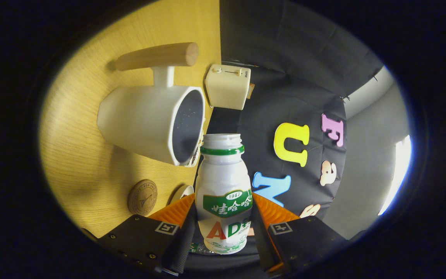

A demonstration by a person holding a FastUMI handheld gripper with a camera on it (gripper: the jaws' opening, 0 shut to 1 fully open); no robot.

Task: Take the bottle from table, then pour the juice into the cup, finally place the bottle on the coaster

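Setting: staged recording booth with household props. Evidence: light wood-grain table (pixel 87 162) backed by a black cloth wall (pixel 285 77); cream toaster (pixel 227 86); white cup (pixel 149 122) with a wooden handle; round cork coaster (pixel 142 197); pale plain room wall (pixel 366 170) beyond the cloth.

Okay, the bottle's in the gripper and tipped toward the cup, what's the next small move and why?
Probably nudge the bottle a little further over the cup before tipping more. The gripper has both fingers pressed on the bottle, its cap is off, and its open neck sits right at the cup's rim rather than well over the opening, so juice might run down the outside.
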